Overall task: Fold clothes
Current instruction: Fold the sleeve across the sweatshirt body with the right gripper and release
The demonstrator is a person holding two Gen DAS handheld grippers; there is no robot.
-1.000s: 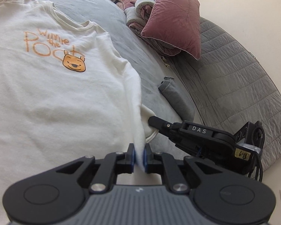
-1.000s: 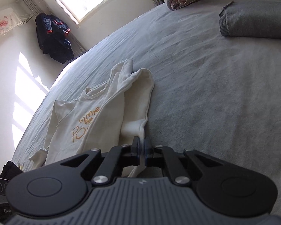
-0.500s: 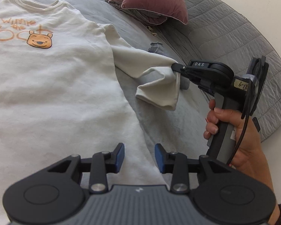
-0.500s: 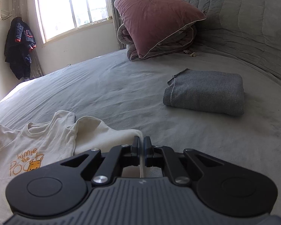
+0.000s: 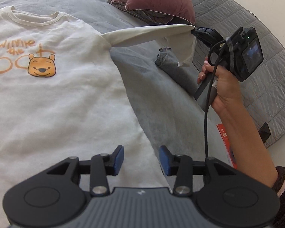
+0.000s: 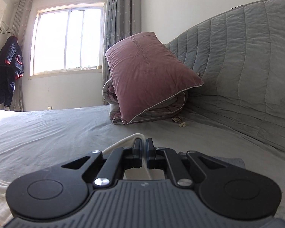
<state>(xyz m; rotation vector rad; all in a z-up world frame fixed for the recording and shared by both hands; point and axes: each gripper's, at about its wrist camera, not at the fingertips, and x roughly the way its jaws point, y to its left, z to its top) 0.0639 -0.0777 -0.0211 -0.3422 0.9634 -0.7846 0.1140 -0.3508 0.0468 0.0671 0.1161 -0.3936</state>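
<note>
While the right gripper point(image 6: 144, 148) stays out of it, pinched tight on the cuff end of a cream sleeve point(image 5: 142, 35), that sleeve stretches taut and lifted off the bed toward two o'clock in the left wrist view, the cuff drooping below the jaws. Nearer me, the left gripper point(image 5: 141, 160) hovers with its blue pads spread apart and nothing between them, just above the side edge of the cream sweatshirt point(image 5: 53, 98), which lies face up and flat on the grey bed sheet point(image 5: 161, 98), its bear print at ten o'clock. My guess is the sleeve is being drawn out straight; doing it well means keeping the pull level and gentle so the shoulder seam does not drag the body askew, with the free gripper ready to pin the fabric. At three o'clock a folded grey garment point(image 5: 172, 70) lies just under the hanging cuff, and the maroon pillow point(image 6: 148, 76) sits beyond at twelve; bare sheet between gives fair room.
</note>
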